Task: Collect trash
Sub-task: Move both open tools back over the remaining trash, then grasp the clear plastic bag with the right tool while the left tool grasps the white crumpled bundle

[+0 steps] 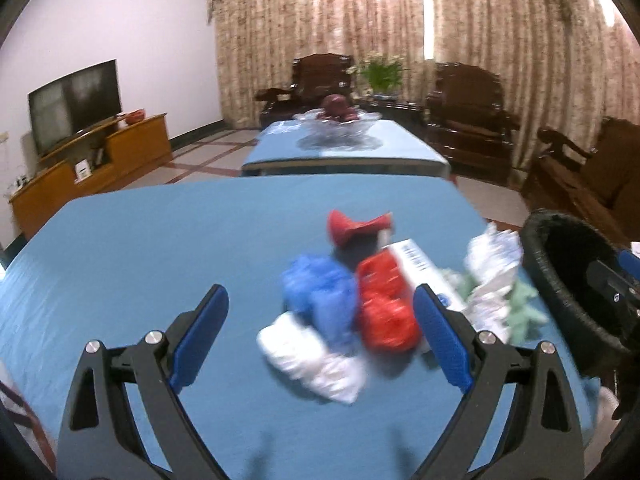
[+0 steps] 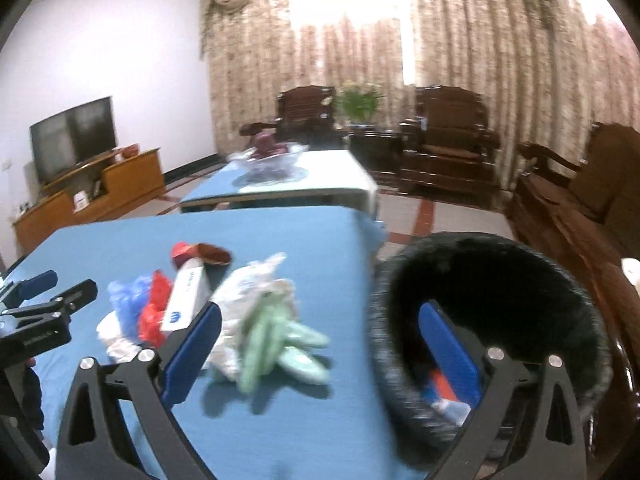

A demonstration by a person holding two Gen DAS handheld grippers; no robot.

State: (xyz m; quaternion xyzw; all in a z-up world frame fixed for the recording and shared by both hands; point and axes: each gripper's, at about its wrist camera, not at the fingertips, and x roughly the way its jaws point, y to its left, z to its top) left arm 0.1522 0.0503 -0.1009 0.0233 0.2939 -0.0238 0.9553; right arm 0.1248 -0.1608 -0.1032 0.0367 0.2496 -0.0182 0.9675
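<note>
A heap of trash lies on the blue table (image 1: 140, 248): a white crumpled bag (image 1: 316, 360), a blue bag (image 1: 320, 300), a red bag (image 1: 384, 312), a white box (image 1: 424, 272), white crumpled paper (image 1: 494, 268), a pale green wrapper (image 2: 272, 340) and a red cap-like piece (image 1: 356, 226). My left gripper (image 1: 320, 340) is open and empty, just above the white, blue and red bags. My right gripper (image 2: 320, 352) is open and empty over the table's right edge, between the green wrapper and the black bin (image 2: 500, 280). The bin holds some trash (image 2: 444, 396).
A second blue-topped table (image 1: 344, 152) with a glass bowl (image 1: 336, 120) stands beyond. Dark wooden armchairs (image 1: 468, 120) line the curtains and the right side. A TV (image 1: 76, 100) on a wooden cabinet stands at the left wall.
</note>
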